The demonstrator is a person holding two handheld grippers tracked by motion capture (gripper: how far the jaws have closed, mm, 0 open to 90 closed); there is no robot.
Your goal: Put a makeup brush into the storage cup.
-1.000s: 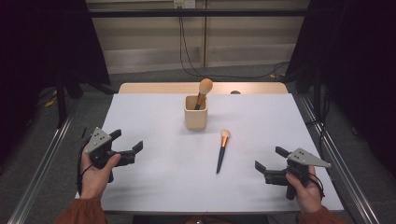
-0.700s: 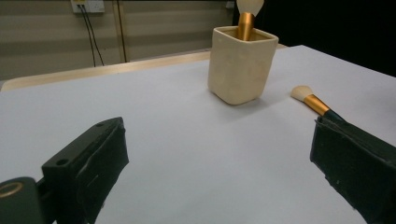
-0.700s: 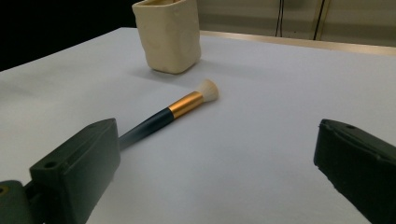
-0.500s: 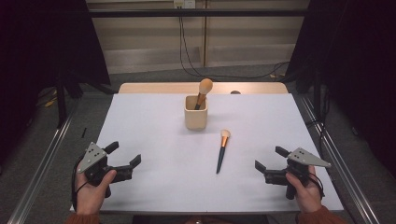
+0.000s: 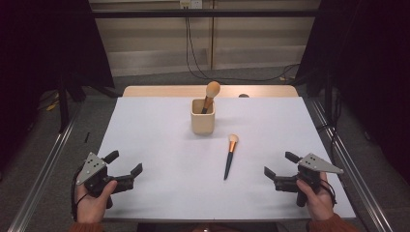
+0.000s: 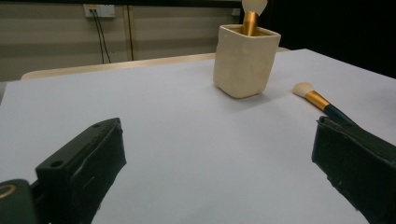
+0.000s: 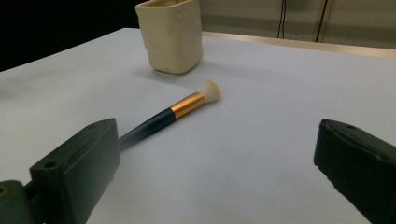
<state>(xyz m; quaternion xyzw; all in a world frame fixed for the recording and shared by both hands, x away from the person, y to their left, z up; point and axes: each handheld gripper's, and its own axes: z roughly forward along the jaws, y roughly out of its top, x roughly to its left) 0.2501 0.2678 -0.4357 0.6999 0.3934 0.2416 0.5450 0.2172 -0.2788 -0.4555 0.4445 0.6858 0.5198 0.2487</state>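
Cream cup (image 5: 202, 117) upright at table centre-back, one brush (image 5: 210, 95) standing inside: gold ferrule at the rim, pale bristle head leaning right above it. Second makeup brush (image 5: 229, 155) flat on the white table (image 5: 159, 125), just in front and to the right of the cup, apart from it; bristles toward the cup, dark handle toward the near edge.

Left gripper (image 5: 124, 166) low over the near-left corner, close to the front edge, jaws spread wide, nothing between them. Right gripper (image 5: 280, 166) over the near-right corner, jaws likewise wide apart and empty, handle end of the flat brush off to its left.

Broad bare surface between both grippers and around the cup; wooden strip (image 5: 159, 91) along the far edge.
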